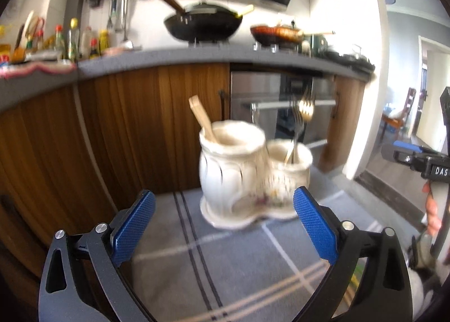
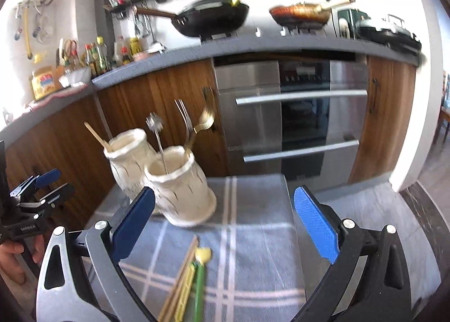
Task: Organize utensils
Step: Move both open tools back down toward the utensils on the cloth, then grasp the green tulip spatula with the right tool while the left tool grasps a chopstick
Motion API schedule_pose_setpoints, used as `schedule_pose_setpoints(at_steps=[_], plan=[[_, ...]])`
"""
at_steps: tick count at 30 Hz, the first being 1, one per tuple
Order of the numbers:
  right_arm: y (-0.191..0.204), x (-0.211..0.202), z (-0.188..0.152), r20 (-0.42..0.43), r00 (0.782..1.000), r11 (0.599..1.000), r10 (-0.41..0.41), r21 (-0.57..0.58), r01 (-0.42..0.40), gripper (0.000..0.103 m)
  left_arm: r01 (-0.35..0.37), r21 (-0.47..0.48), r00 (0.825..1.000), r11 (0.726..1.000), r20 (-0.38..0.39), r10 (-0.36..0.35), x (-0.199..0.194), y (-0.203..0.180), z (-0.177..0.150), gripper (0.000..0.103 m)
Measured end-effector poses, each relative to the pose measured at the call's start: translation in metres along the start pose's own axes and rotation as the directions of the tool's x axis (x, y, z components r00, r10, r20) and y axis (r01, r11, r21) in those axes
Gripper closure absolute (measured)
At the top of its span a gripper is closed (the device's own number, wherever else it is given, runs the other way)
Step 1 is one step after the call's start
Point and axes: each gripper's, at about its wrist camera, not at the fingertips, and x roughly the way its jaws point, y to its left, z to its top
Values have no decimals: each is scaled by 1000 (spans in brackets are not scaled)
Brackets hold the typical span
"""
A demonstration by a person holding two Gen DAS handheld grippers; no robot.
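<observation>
Where checked cloth (image 2: 253, 237) lies, ribbed ceramic holder (image 2: 180, 189) stands.

Motion blur is smearing the holder (image 1: 253, 178) in the left view, its floral print unreadable. The forks (image 1: 302, 113) are ghosting there, so their count is staying unclear. In the right view, the left finger (image 2: 132, 223) is hiding part of the holder's base, and the bottom edge is cutting off the chopsticks (image 2: 180, 279) and green utensil (image 2: 200, 285).
</observation>
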Motion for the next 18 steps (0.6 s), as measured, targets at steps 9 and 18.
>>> schedule_pose_setpoints(at_steps=[9, 18], plan=[[-7, 34, -51, -186, 982, 999, -35, -36, 29, 5, 34, -74, 985, 997, -167, -46, 37, -14, -43, 5], [-7, 48, -85, -304, 952, 997, -24, -74, 2, 6, 69, 24, 965, 997, -257, -60, 53, -46, -74, 5]])
